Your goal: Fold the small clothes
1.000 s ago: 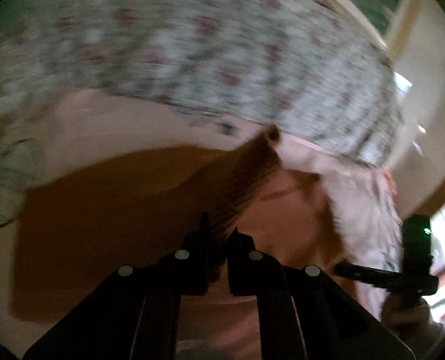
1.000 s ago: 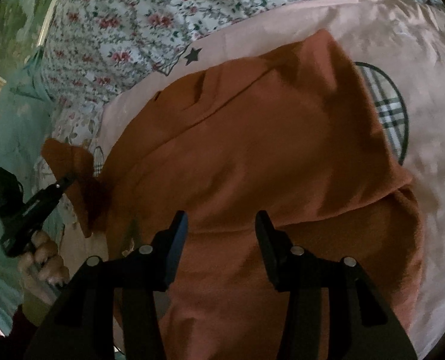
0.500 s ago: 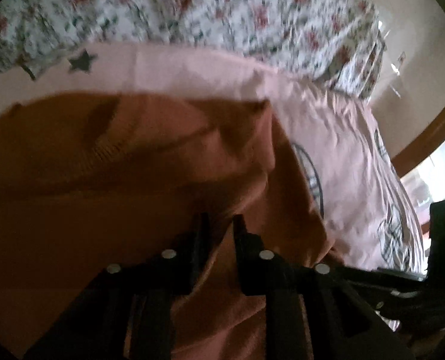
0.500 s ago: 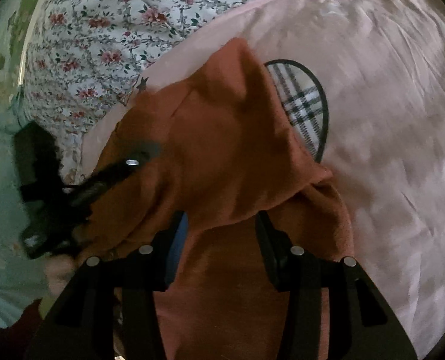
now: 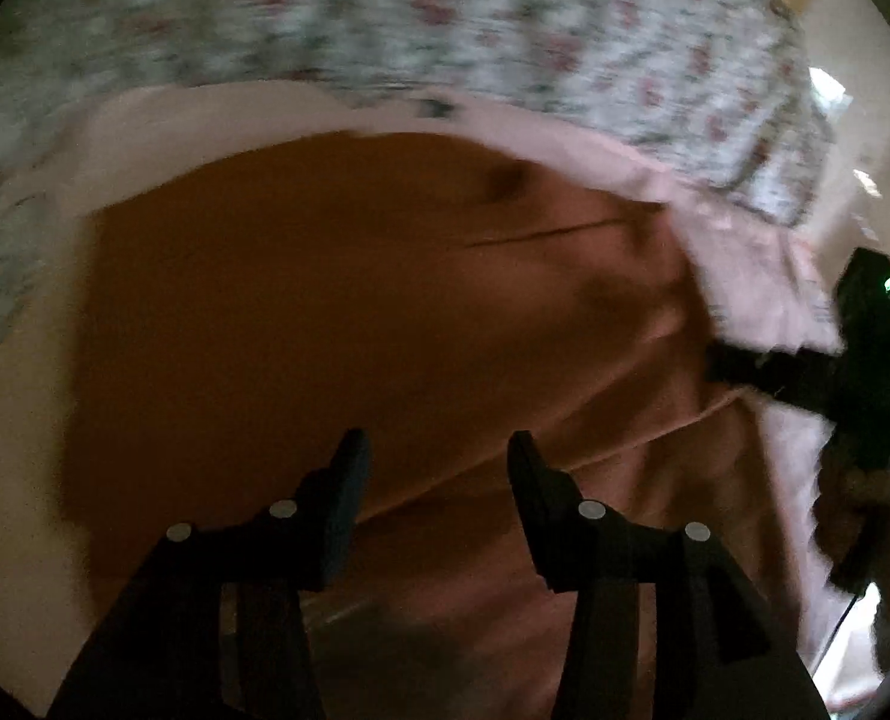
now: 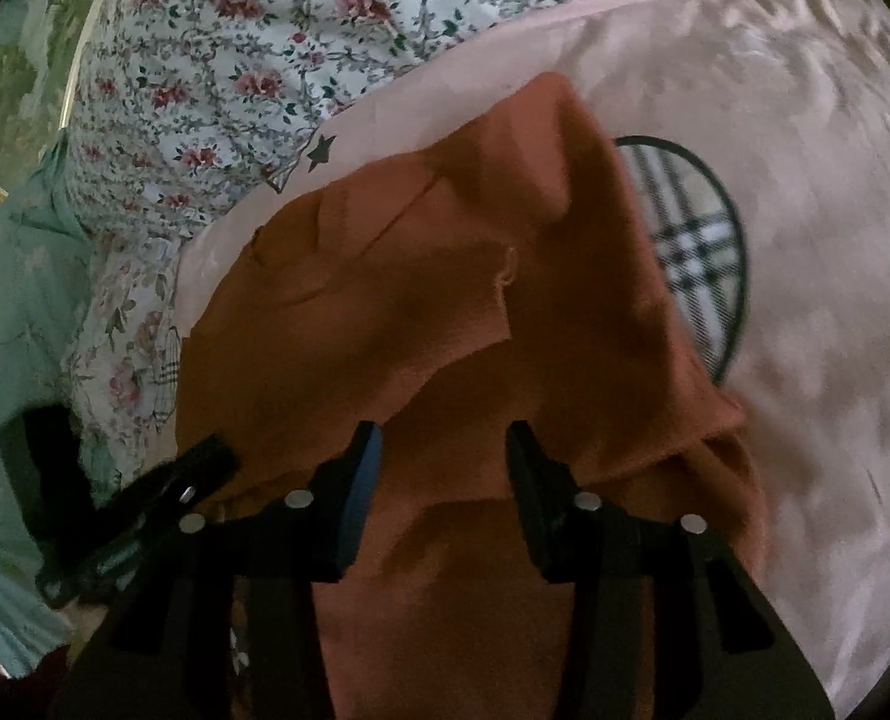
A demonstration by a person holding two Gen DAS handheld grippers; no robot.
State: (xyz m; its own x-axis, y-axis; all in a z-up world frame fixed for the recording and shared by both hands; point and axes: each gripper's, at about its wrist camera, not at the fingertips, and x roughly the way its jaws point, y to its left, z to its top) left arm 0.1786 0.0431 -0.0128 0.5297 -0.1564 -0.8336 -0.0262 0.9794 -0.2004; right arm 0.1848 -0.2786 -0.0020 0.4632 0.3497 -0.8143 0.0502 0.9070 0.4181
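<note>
A small rust-orange garment (image 6: 445, 312) lies on a pink sheet (image 6: 793, 180), with one part folded across its middle. It fills the blurred left wrist view (image 5: 325, 312) too. My left gripper (image 5: 436, 462) is open and empty just above the garment; it also shows at the lower left of the right wrist view (image 6: 205, 462). My right gripper (image 6: 442, 456) is open and empty over the garment's near part; it shows at the right edge of the left wrist view (image 5: 727, 360).
A floral bedcover (image 6: 253, 60) lies beyond the pink sheet. A plaid oval print (image 6: 697, 240) on the sheet is partly under the garment. A pale teal cloth (image 6: 13, 300) is at the left.
My left gripper has let go of the garment part it carried across and has opened. The part now lies folded over the garment. My right gripper stayed open.
</note>
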